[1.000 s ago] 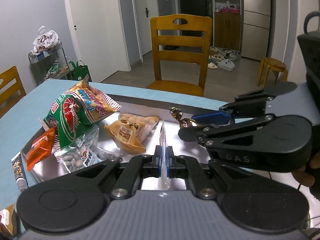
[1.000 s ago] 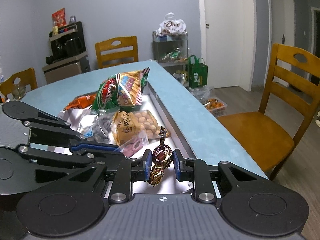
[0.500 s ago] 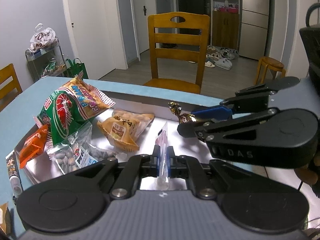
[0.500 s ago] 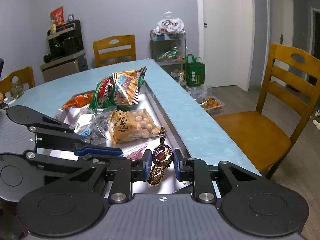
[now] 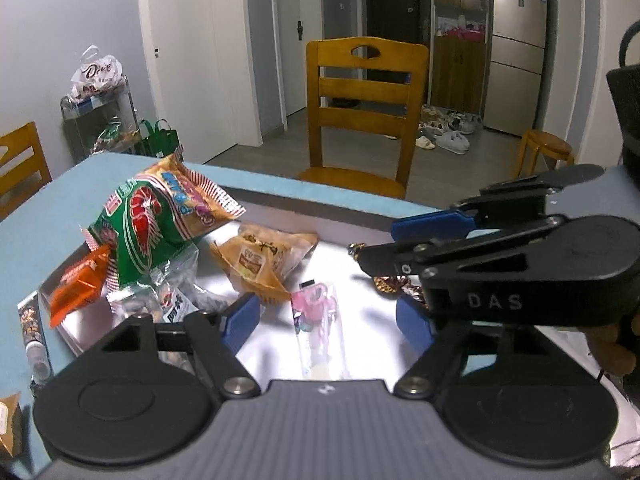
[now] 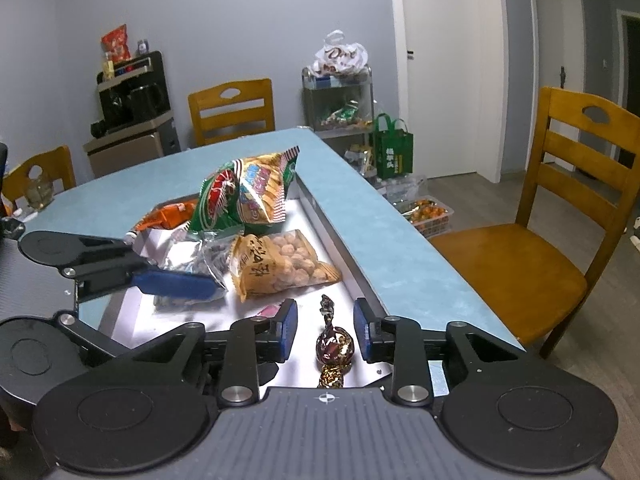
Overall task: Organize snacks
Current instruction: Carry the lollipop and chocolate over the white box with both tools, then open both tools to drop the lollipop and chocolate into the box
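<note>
Nearest the left gripper (image 5: 328, 316), a slim clear sachet with pink print (image 5: 318, 332) lies flat on the shiny metal tray (image 5: 276, 204), between the blue fingers (image 5: 242, 316). The fingers are spreading wide and neither pad touches it, so this looks like a release: the sachet seems to be set down in the open near part of the tray, where there is bare room for it.

In the right wrist view the right gripper (image 6: 325, 330) straddles a foil-wrapped chocolate candy (image 6: 334, 346), which rests on the tray close to the raised wall on the chair side. Its fingers (image 6: 289, 330) are also opening, though far less widely, and a clear gap shows on each side of the candy, so nothing is gripped. Both small pieces thus end up side by side at the near end, probably to keep small things apart from the bags.

Just beyond lie the bigger packets: a bag of coated peanuts (image 6: 280, 266), and beside it a clear bag of dark nuts (image 5: 176, 300). Farther back a green and yellow prawn-cracker bag (image 5: 160, 216) leans on the heap, with an orange packet (image 5: 76, 288) at the tray's far corner. A thin stick packet (image 5: 32, 332) lies outside the tray on the blue surface (image 5: 40, 220), seemingly not yet sorted.
</note>
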Action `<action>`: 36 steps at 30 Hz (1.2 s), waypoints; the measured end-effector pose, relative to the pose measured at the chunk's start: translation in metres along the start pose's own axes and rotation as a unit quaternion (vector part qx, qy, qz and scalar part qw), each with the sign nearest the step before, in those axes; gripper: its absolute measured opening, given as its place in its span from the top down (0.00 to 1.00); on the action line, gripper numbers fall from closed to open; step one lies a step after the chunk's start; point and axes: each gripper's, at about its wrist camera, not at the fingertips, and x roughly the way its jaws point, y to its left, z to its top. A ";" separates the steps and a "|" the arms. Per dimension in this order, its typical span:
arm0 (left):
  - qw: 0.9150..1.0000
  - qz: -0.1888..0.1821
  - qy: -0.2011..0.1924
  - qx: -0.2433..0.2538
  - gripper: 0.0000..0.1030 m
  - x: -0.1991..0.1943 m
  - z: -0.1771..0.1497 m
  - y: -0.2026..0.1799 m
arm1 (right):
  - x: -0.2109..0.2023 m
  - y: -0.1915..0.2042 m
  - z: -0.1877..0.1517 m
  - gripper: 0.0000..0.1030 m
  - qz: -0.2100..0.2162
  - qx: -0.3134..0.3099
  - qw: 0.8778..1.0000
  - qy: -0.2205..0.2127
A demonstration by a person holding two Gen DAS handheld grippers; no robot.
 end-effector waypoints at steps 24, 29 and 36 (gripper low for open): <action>0.995 0.056 -0.083 -0.021 0.08 -0.078 -0.014 0.026 | -0.027 0.042 0.017 0.00 -0.041 -0.018 0.993 -0.107; 0.991 0.087 -0.102 -0.028 0.07 -0.110 -0.028 0.045 | -0.023 0.061 0.025 0.00 0.009 -0.018 0.995 -0.097; 0.982 0.136 -0.114 -0.059 0.03 -0.157 -0.052 0.085 | -0.019 0.098 0.046 0.00 0.056 -0.009 0.994 -0.093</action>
